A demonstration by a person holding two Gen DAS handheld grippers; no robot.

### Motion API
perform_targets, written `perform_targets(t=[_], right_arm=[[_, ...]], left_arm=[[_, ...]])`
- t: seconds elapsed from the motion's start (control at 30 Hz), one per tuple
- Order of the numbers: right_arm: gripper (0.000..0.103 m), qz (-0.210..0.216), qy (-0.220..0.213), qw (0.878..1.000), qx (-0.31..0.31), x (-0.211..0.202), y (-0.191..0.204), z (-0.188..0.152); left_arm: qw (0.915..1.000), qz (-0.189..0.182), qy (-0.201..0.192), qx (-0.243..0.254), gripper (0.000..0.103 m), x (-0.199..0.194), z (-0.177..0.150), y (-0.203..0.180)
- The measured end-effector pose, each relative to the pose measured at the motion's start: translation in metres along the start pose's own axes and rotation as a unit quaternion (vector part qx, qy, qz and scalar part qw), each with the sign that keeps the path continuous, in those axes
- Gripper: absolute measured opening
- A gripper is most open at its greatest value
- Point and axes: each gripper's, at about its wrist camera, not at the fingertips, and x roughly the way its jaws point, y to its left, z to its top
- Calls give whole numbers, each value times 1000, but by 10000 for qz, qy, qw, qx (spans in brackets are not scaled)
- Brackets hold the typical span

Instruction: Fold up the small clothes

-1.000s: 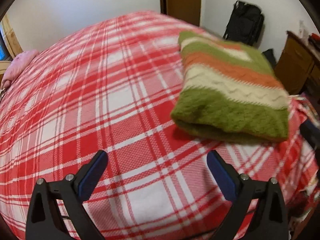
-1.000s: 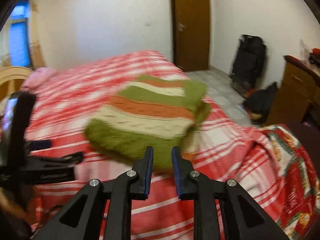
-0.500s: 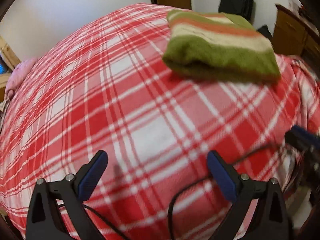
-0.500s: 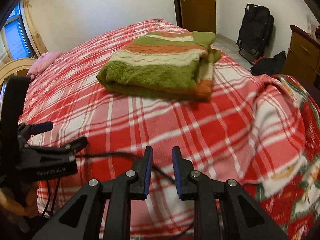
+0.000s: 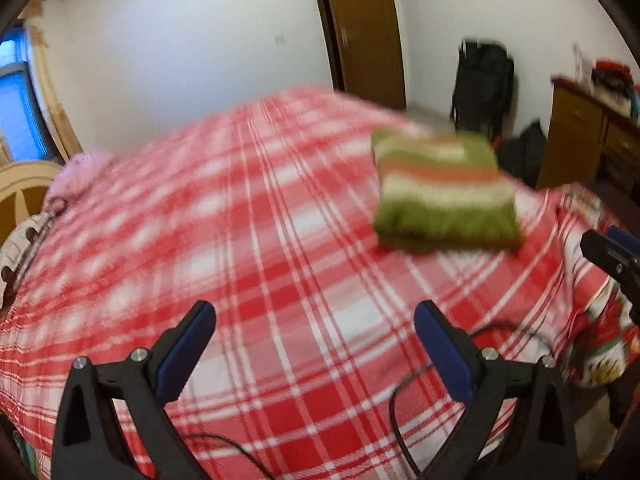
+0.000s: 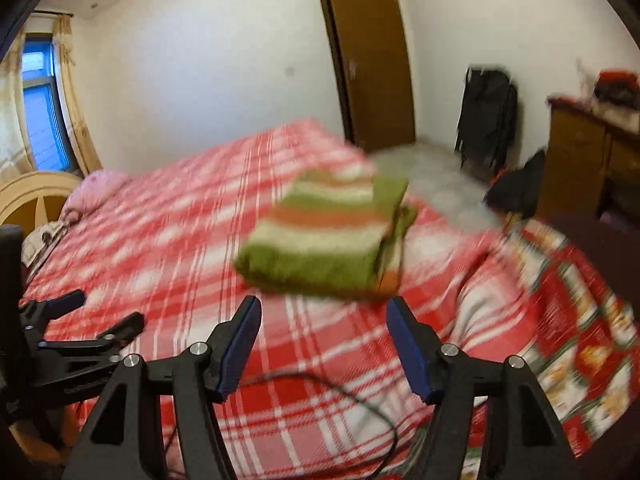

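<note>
A folded knit sweater (image 5: 444, 196) with green, orange and cream stripes lies on the red plaid bed (image 5: 248, 248), towards its right side. It also shows in the right wrist view (image 6: 332, 240). My left gripper (image 5: 314, 320) is open and empty, held back near the bed's front edge. My right gripper (image 6: 324, 320) is open and empty, a short way in front of the sweater and apart from it. The left gripper (image 6: 80, 320) shows at the left of the right wrist view. Both views are blurred.
A pink pillow (image 5: 80, 172) lies at the bed's far left by a wooden headboard (image 6: 36, 196). A brown door (image 6: 372, 64), a black bag (image 6: 488, 116) and a wooden dresser (image 6: 592, 160) stand beyond the bed. A patterned red blanket (image 6: 580, 320) hangs at the right. A black cable (image 6: 340, 392) crosses the bed's front.
My right gripper has opened from shut. Both grippers have drawn back from the bed and tilted up, so more of the room shows. The sweater has stayed folded on the bed.
</note>
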Motion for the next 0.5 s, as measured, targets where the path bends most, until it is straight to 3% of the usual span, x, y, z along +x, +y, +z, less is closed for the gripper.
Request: perform_targets(t=[0.07,0.17,0.33,0.5], right_arm=[[66,-104,-361,9993,-63,-17,0,13],[66,-333,-798,9962,-84,-39,-1,29],[67,-532,-1380,9890,-81,-64,0,44],[75,-634,-1642,9843,-149,-78,9,42]], left_arm=[[9993,-1,-375,-51,103,-16,10,7],[9979,114,-641,-27,103,-29,19,8],[9965,152,-825,-5,103,-40,29,2],[9951,22,-990,48,103,-51,32,-11]])
